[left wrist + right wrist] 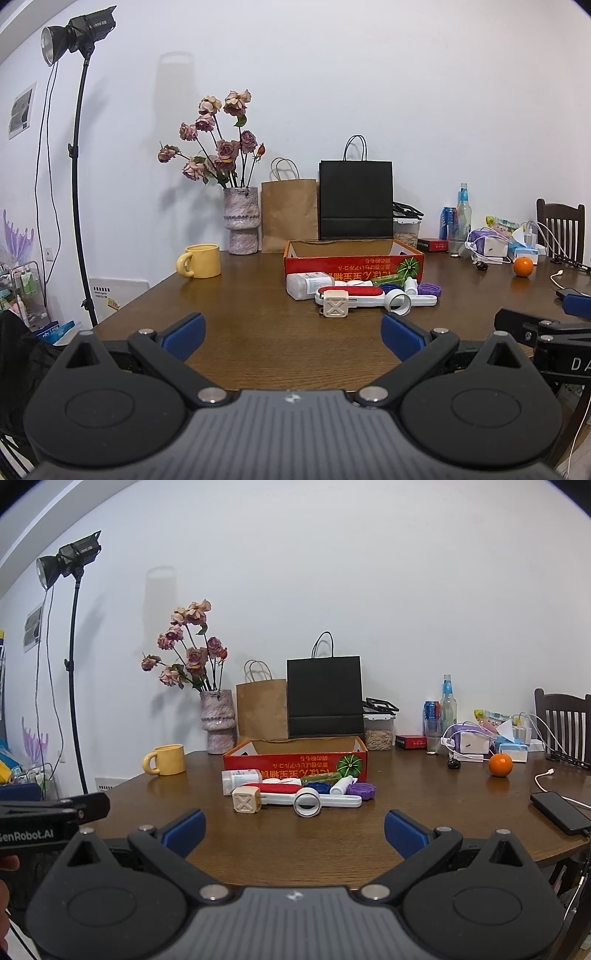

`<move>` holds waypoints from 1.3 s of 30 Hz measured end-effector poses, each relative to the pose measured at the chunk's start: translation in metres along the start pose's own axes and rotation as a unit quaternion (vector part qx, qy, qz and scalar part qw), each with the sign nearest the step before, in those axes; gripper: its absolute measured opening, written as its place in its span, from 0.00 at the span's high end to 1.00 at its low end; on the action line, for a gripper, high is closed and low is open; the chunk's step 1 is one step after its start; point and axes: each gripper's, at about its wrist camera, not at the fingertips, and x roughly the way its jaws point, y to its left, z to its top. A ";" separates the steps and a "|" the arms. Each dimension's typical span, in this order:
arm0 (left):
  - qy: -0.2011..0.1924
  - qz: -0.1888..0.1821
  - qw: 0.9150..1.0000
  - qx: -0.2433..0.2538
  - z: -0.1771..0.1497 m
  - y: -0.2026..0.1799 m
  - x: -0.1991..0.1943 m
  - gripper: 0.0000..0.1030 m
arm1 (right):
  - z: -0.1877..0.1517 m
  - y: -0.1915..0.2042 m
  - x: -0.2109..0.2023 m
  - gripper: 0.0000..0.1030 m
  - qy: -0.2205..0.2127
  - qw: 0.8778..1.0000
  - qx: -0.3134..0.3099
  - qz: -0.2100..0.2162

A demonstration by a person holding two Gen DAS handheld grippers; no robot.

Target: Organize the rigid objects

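Observation:
A shallow red cardboard box [352, 264] [295, 762] stands open on the brown table. In front of it lies a cluster: a beige cube plug [335, 303] [246, 800], a white tape ring [398, 302] [306, 802], a red and white lint brush [351, 293] [280, 788], a white bottle [308, 284] [240, 779], blue [318, 787] and purple lids [428, 288] [362, 790]. My left gripper [293, 338] is open over the near table edge, well short of the cluster. My right gripper [294, 830] is open too, empty, just short of the ring.
A yellow mug [201, 260] [168, 759], a vase of dried roses [242, 225], brown [290, 216] and black paper bags [355, 201] line the back. An orange [500, 764], a phone [559, 812], cables and bottles crowd the right. A light stand [75, 177] stands left.

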 end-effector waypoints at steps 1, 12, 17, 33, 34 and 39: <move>0.000 0.000 1.000 0.000 0.000 0.001 0.000 0.00 | 0.000 0.000 0.000 0.00 0.000 1.000 -0.001 0.000; 0.008 0.007 1.000 0.002 -0.004 0.000 0.005 0.00 | -0.002 -0.001 0.002 0.00 0.007 1.000 0.002 -0.004; 0.010 0.008 1.000 0.002 -0.005 0.000 0.005 0.00 | -0.002 -0.002 0.004 0.00 0.010 1.000 0.004 -0.007; 0.012 0.030 0.999 -0.010 -0.011 0.009 0.097 0.00 | -0.009 -0.044 0.088 0.00 0.047 0.998 -0.007 -0.046; 0.005 0.029 1.000 -0.005 -0.011 0.008 0.102 0.00 | -0.008 -0.048 0.098 0.00 0.055 0.998 -0.004 -0.038; 0.008 0.000 1.000 0.025 -0.006 -0.003 0.141 0.00 | -0.003 -0.068 0.148 0.00 0.081 0.996 0.022 0.011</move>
